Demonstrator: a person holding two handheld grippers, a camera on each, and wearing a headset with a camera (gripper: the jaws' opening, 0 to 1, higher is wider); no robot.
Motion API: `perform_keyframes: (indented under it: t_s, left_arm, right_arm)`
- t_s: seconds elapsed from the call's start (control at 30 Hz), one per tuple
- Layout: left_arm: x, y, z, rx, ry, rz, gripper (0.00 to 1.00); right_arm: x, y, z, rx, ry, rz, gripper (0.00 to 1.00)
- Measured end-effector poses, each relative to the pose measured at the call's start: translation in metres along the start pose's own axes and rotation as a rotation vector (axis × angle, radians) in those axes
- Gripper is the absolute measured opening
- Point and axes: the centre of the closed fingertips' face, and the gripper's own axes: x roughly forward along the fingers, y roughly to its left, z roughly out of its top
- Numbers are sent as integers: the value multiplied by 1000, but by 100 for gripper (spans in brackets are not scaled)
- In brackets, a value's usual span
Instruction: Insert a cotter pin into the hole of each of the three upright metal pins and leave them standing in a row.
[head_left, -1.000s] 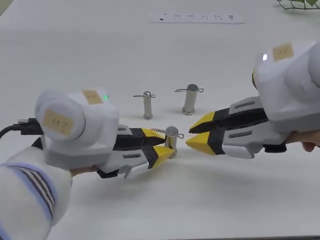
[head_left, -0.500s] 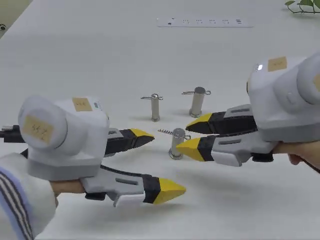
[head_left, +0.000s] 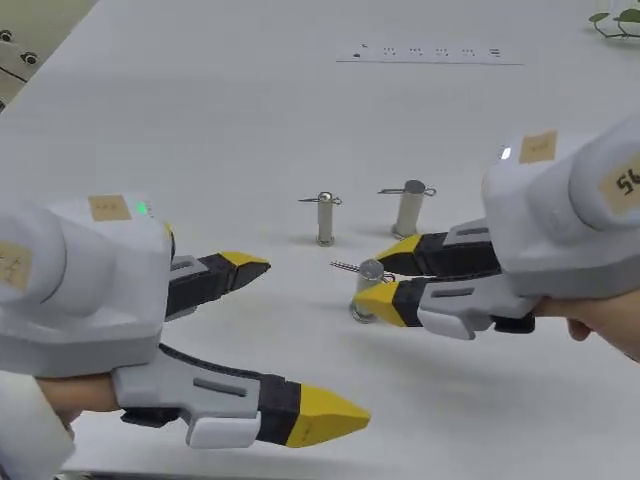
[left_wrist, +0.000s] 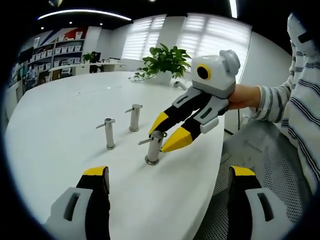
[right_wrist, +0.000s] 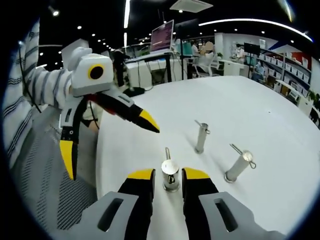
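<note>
**A:** What has the right claw got?

**B:** Nothing, I think. The right claw (right_wrist: 167, 175) is part open. Its yellow tips straddle the near pin (left_wrist: 154, 147) at the lower centre of the right gripper view, with a sliver of gap on each side.

**A:** And the other one?

**B:** The left claw (head_left: 300, 337) is spread wide and empty at the lower left of the head view, well apart from the work.

**A:** Where does that pin stand?

**B:** It is upright on the white worktop (head_left: 200, 120) with a cotter pin (head_left: 348, 266) through its head. The two other pins (head_left: 325, 220) are above it in the head view, side by side, and each has its own wire through it. The near one looks out of line with them.

**A:** How would it handle?

**B:** Probably small, stiff and smooth, and easy to topple on its narrow foot. I'd close on the shank below the hole and keep it vertical. The wire looks thin and springy, so it is a poor place to grip.
</note>
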Motion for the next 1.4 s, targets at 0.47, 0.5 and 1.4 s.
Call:
perform_keyframes:
  t_s: [0.47, 0.5, 1.4]
  left_arm:
    - [-8, 2, 3, 15, -6, 29, 99]
    - [-8, 2, 4, 13, -8, 26, 99]
    - [-7, 3, -9, 1, 45, 30, 99]
  right_arm:
    - [-1, -4, -1, -12, 5, 39, 14]
    - [-2, -4, -1, -20, 7, 43, 14]
    - [-61, -47, 13, -248, -49, 243, 3]
